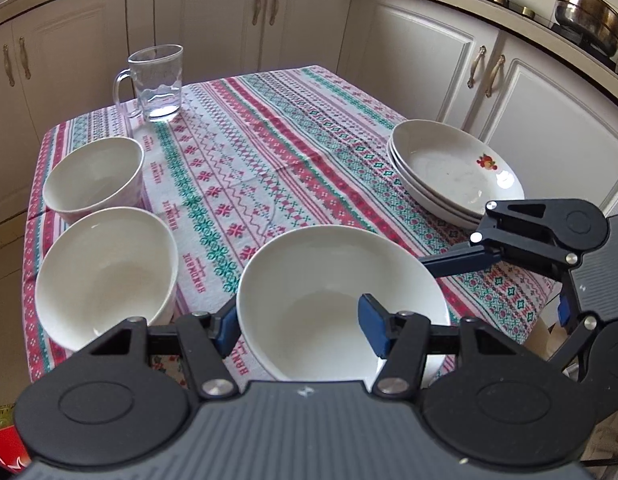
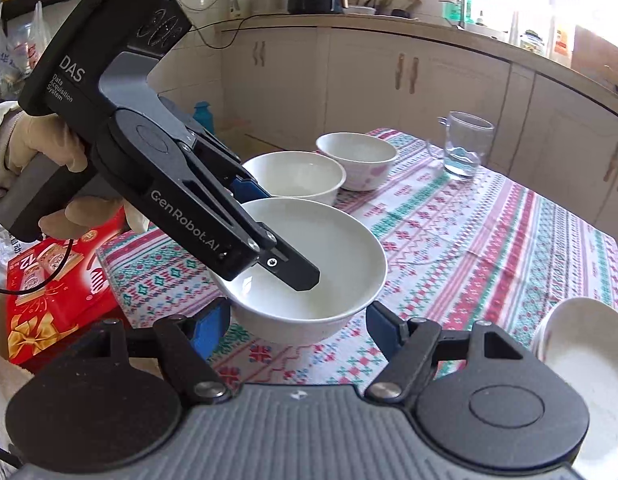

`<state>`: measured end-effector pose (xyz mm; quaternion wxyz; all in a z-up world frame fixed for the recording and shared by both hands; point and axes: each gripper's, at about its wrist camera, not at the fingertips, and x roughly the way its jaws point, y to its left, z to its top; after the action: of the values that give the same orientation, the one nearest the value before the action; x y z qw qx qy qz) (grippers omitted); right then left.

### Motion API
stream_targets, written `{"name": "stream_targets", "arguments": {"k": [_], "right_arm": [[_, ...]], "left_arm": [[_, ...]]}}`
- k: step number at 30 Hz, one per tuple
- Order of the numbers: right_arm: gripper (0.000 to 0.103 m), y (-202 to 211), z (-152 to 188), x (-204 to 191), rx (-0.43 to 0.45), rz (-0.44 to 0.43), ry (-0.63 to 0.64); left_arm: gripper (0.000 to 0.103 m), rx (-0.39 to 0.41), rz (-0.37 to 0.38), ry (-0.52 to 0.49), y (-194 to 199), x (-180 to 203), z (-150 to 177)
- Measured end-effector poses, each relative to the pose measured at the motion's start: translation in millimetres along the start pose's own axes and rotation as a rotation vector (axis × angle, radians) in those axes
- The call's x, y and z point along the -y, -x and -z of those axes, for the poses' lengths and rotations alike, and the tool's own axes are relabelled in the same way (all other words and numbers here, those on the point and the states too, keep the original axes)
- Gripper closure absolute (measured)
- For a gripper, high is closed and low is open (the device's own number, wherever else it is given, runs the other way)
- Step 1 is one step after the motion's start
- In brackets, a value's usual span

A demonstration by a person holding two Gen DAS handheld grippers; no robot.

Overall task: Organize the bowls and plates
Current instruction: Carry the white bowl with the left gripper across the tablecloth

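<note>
A white bowl (image 1: 333, 300) stands at the near edge of the patterned tablecloth (image 1: 269, 152); it also shows in the right wrist view (image 2: 309, 280). My left gripper (image 1: 301, 326) is open astride its rim, one finger inside the bowl, one outside. My right gripper (image 2: 291, 326) is open, its fingers on either side of the same bowl. Two more white bowls (image 1: 109, 272) (image 1: 95, 178) sit at the left. A stack of white plates (image 1: 453, 168) sits at the right.
A glass mug (image 1: 159, 82) stands at the far left corner of the table. Cream cabinets (image 1: 229, 16) ring the table. A red box (image 2: 57, 284) lies beside the table. Pots (image 1: 589, 12) sit on the stove.
</note>
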<state>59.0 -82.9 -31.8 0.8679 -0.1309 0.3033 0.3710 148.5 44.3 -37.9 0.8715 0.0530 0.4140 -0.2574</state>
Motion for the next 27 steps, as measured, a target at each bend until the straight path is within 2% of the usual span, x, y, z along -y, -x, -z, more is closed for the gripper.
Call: {"name": "stream_targets", "arguments": {"k": [13,27], "right_arm": [[0.024,4,10,29,-0.009,0.064,-0.049],[0.024,-8,12,22,-0.023,0.057,-0.062]], "left_arm": [[0.044,-0.007,0.035,-0.049,-32,10,-18],[0.044,0.005,0.039,-0.028,-36,1,-8]]}}
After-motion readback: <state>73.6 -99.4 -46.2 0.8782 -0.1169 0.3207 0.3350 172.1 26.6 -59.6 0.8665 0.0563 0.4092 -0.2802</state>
